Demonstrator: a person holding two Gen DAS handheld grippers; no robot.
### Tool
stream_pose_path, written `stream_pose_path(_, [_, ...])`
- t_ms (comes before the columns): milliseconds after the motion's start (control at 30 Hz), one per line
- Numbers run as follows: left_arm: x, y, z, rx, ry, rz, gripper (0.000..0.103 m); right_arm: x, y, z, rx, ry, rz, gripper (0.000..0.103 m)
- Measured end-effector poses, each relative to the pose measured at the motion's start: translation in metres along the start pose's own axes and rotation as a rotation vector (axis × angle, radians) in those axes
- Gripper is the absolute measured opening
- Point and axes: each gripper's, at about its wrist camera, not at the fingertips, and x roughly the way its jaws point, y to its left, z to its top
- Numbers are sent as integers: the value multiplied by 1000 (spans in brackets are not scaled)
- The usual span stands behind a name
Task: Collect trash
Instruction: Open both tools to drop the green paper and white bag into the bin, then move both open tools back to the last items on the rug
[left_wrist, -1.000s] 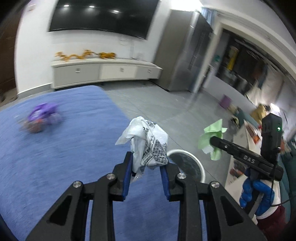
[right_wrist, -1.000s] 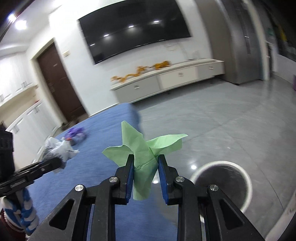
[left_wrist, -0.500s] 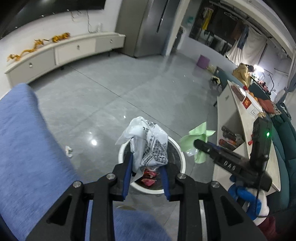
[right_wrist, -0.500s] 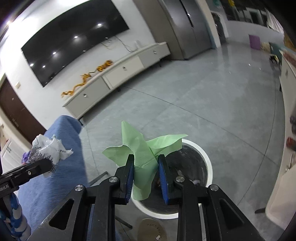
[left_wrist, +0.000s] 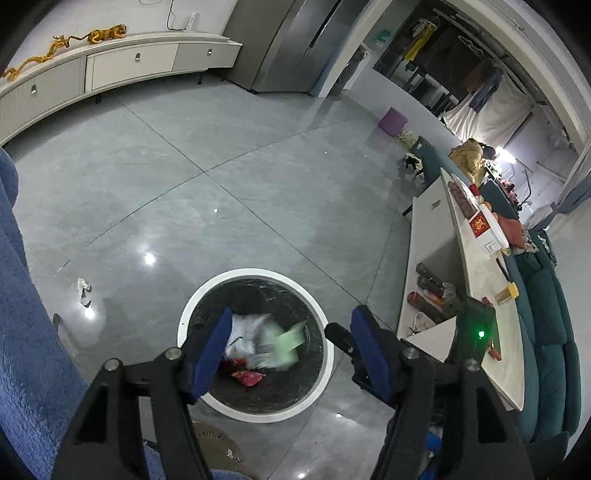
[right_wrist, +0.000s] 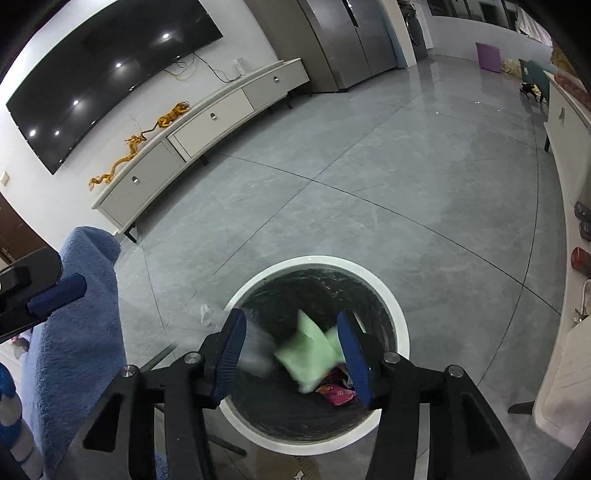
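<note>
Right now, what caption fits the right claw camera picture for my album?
Open right claw hangs over the white bin as the green paper drops onto the trash inside.

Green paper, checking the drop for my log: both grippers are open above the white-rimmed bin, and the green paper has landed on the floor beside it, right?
Not quite. The green paper is inside the bin, not on the floor; the right wrist view shows it there. The left gripper and the right gripper are both open above the bin, as you said.
</note>
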Motion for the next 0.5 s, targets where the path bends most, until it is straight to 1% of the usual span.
stream_pose_path(100, [-4, -6, -1, 20, -21, 30, 65, -3, -1, 0, -7, 0, -10, 49])
stream_pose_path(233, [-17, -9, -7, 36, -71, 136, 65, -11, 0, 3, -10, -16, -22, 49])
stream_pose_path(267, [-22, -9, -9, 40, -90, 173, 65, -15, 0, 4, -11, -24, -20, 49])
stream_pose_path(500, [-64, -7, -24, 34, -195, 347, 66, -47, 15, 7, -43, -80, -17, 49])
